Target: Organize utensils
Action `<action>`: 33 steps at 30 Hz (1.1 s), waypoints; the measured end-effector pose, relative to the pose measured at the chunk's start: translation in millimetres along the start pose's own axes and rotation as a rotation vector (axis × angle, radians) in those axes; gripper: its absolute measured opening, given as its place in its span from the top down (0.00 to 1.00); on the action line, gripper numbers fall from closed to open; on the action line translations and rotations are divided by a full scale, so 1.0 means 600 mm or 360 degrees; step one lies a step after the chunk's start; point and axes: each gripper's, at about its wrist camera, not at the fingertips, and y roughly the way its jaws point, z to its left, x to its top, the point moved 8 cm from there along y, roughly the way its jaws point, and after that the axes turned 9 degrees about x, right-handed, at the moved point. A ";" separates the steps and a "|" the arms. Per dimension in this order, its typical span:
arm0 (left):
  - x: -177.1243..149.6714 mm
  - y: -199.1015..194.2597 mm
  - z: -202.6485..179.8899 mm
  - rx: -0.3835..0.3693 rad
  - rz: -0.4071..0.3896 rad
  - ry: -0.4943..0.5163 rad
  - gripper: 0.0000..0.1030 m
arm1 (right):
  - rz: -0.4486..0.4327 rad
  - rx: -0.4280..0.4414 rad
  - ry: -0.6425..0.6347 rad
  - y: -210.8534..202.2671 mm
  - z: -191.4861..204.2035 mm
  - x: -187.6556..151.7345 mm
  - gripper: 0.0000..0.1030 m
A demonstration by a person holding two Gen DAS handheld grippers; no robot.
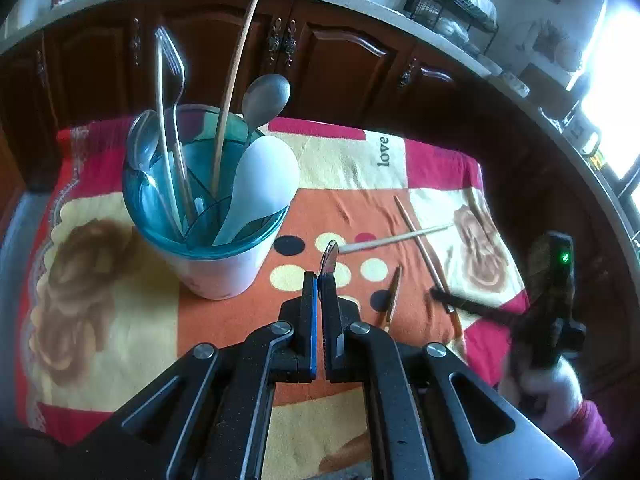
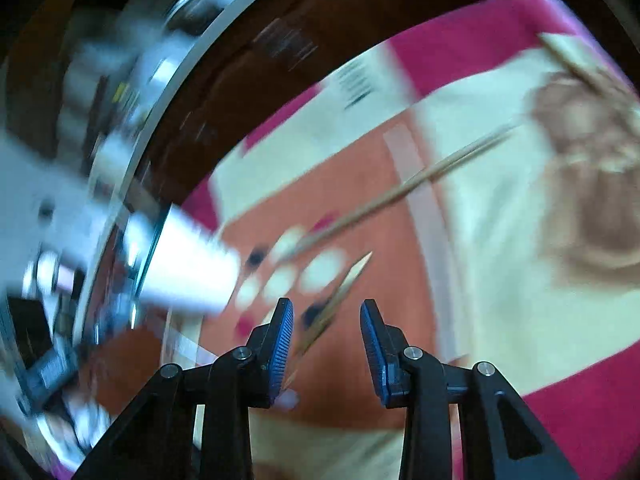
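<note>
My left gripper [image 1: 320, 280] is shut on a thin metal utensil [image 1: 330, 254], whose rounded tip sticks out past the pads above the cloth. Just to its left stands a white cup with a teal rim [image 1: 208, 236] holding a fork, spoons, a white paddle and a long wooden stick. My right gripper [image 2: 326, 312] is open and low over the cloth, with a short wooden chopstick [image 2: 344, 288] lying between its fingers, untouched. The left wrist view shows that right gripper [image 1: 442, 295] at the right, held by a hand. The right wrist view is blurred.
A long wooden chopstick [image 1: 424, 248] and a white stick [image 1: 396, 238] lie crossed on the patterned cloth [image 1: 120, 340], right of the cup. Dark wooden cabinets [image 1: 340, 52] under a pale counter run behind the table. The cloth's right edge drops off near the right gripper.
</note>
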 end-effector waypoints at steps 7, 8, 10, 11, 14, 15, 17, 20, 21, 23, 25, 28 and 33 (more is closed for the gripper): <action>-0.018 -0.007 0.023 0.0000 0.0005 -0.0101 0.99 | 0.0096 -0.0203 -0.0091 0.097 -0.002 -0.016 0.85; -0.024 -0.004 0.034 -0.0006 0.0024 -0.0148 0.99 | 0.0060 -0.0175 -0.0066 0.093 -0.004 -0.016 0.85; -0.036 0.005 0.054 -0.0032 0.0073 -0.0238 1.00 | 0.0036 -0.0150 -0.0054 0.084 -0.004 -0.019 0.86; -0.044 0.011 0.062 -0.0044 0.0102 -0.0282 1.00 | 0.0015 -0.0153 -0.0065 0.073 -0.005 -0.022 0.86; -0.064 0.014 0.094 -0.0017 0.0107 -0.0373 1.00 | -0.0075 -0.0220 -0.0041 0.039 -0.024 -0.017 0.88; -0.070 0.016 0.106 -0.0021 0.0125 -0.0420 1.00 | -0.0134 -0.0246 0.0007 0.018 -0.040 -0.012 0.88; -0.080 0.020 0.118 -0.0047 0.0173 -0.0468 0.99 | -0.0184 -0.0233 0.0094 -0.004 -0.061 -0.007 0.88; -0.085 0.014 0.119 -0.0055 0.0172 -0.0446 0.99 | -0.0231 -0.0115 0.0134 -0.027 -0.053 0.004 0.92; -0.084 0.011 0.118 -0.0065 0.0171 -0.0444 0.99 | -0.0233 -0.0098 0.0106 -0.033 -0.042 0.006 0.92; -0.076 -0.002 0.112 -0.0080 0.0142 -0.0420 1.00 | -0.0228 -0.0072 0.0030 -0.038 -0.013 0.013 0.92; -0.066 -0.013 0.106 -0.0087 0.0112 -0.0383 1.00 | -0.0232 -0.0024 -0.0049 -0.041 0.026 0.024 0.92; -0.050 -0.041 0.091 -0.0103 0.0061 -0.0307 1.00 | -0.0256 0.0068 -0.0165 -0.038 0.093 0.040 0.92; -0.028 -0.073 0.087 -0.0119 0.0010 -0.0238 1.00 | -0.0270 0.0131 -0.0362 -0.031 0.177 0.060 0.94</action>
